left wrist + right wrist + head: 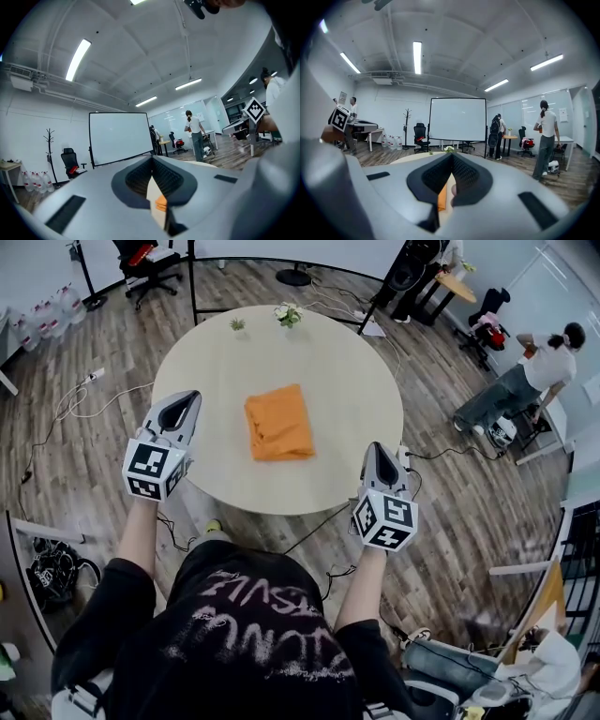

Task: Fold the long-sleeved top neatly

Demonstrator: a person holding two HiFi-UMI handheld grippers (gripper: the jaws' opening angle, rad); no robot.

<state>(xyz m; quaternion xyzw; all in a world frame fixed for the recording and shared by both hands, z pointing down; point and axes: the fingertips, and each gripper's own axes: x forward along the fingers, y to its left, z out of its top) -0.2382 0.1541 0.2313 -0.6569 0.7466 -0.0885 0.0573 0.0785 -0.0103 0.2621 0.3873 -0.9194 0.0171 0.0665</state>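
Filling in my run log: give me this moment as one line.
orange top: folded, mid round table | left claw: shut, empty, off the top | right claw: shut, empty, off the top

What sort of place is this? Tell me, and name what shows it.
Probably an open office or lab space: a large projection screen stands on the wood floor, a black office chair sits beside it, and people stand near desks further back.

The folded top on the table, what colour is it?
Plain orange top, clearest in the head view.
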